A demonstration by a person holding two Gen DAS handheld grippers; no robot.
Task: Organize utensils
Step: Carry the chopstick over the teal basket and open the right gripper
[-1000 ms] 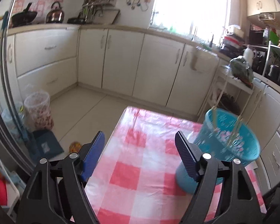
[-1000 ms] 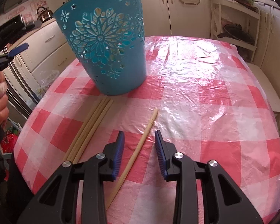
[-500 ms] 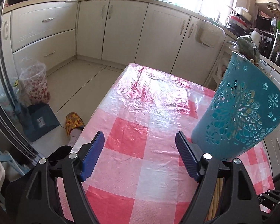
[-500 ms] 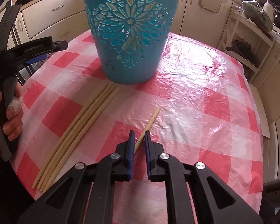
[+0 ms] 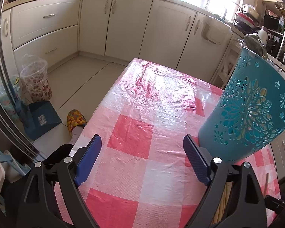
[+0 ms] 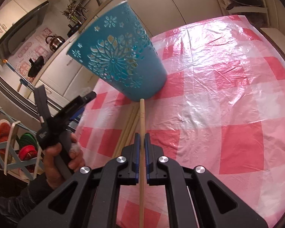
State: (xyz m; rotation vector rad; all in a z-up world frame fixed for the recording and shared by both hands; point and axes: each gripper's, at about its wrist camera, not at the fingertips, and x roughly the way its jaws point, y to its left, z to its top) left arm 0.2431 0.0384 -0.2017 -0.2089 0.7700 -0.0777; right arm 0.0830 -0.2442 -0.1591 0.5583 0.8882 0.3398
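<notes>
My right gripper is shut on a single wooden chopstick. It is raised off the red-and-white checked tablecloth, and its tip points at the base of the teal cut-out basket. Several more chopsticks lie side by side on the cloth, just left of the held one. In the left wrist view my left gripper hovers low over the cloth. Its jaws are opening with nothing between them. The basket stands just right of its right finger, and chopstick ends show behind that finger.
A hand holds the left gripper at the table's left edge. On the floor to the left are a slippered foot, a dustpan and a lined bin. Cream cabinets run behind the table.
The right gripper closed on the lone chopstick, lifted it off the cloth and rolled, so its view is tilted. The left gripper sank toward the table beside the basket and its jaws widened a little.
</notes>
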